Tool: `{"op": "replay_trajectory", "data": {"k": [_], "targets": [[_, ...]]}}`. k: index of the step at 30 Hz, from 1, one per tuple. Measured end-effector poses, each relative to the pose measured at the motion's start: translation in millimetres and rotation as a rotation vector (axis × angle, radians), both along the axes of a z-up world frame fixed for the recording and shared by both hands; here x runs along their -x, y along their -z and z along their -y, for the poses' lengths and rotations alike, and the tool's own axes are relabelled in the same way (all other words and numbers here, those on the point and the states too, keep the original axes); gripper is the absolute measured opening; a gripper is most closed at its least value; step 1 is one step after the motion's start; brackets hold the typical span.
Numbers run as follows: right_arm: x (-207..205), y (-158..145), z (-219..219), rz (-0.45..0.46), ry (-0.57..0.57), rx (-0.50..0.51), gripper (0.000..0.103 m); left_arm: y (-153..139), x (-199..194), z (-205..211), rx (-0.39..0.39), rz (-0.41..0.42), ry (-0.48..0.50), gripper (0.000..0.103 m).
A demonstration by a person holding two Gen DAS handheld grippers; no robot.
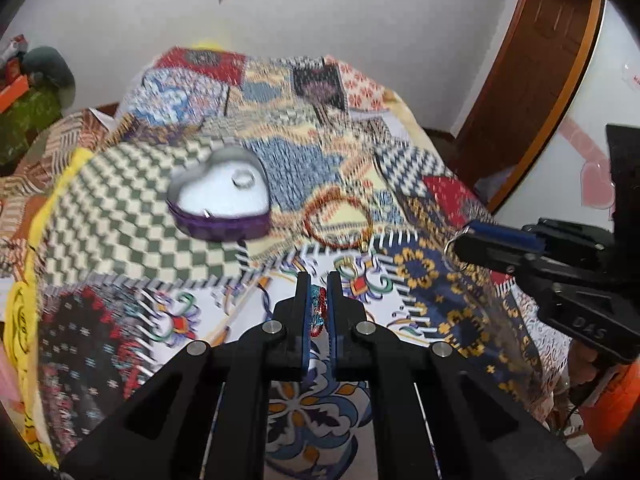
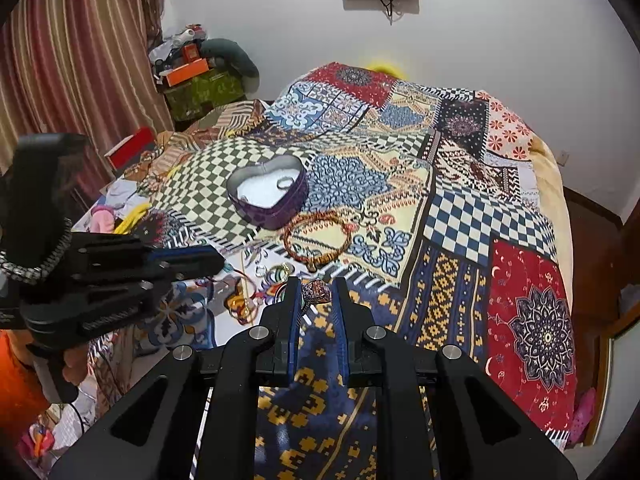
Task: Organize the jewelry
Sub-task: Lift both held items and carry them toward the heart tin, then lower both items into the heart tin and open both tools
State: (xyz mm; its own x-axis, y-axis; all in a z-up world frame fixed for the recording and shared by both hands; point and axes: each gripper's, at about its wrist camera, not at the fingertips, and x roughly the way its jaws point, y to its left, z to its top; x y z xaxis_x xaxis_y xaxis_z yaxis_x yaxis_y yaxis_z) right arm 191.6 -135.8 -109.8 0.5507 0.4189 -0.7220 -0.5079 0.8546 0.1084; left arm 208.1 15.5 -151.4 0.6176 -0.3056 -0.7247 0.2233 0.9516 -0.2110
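A stone-set ring is pinched at the tips of the right gripper, and a glittery trinket is clamped in the left gripper, both apparently bound for the heart-shaped tin. A beaded bracelet lies just before the tin; open quilt is seen beyond it.

A heart-shaped tin with purple walls and a white lining sits open on the bed, a silver ring lying inside. Just beside it, at its five o'clock, lies a red-and-gold beaded bracelet. A large-stoned ring is pinched in the right claw; a glittery red-and-teal piece in the left claw.
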Motion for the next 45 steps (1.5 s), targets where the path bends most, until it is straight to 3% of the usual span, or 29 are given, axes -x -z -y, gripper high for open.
{"op": "replay_trajectory", "data": {"k": [8, 21, 35, 45], "targets": [[-7.8, -16.4, -15.9, 0.037, -0.01, -0.013, 0.014, -37.3, 3.6, -24.9, 0.007, 0.086, -0.04, 0.005], [-44.3, -26.3, -55.5, 0.068, -0.035, -0.025, 0.014, -64.2, -23.1, -58.4, -0.012, 0.163, -0.09, 0.005], [-95.9, 0.0, -94.3, 0.02, -0.072, 0.032, 0.014, -53.6, -83.3, -77.2, 0.007, 0.171, -0.111, 0.005], [-115.4, 28.1, -113.2, -0.07, -0.125, 0.071, 0.014, -13.8, -116.0, -80.4, 0.036, 0.087, -0.096, 0.005]]}}
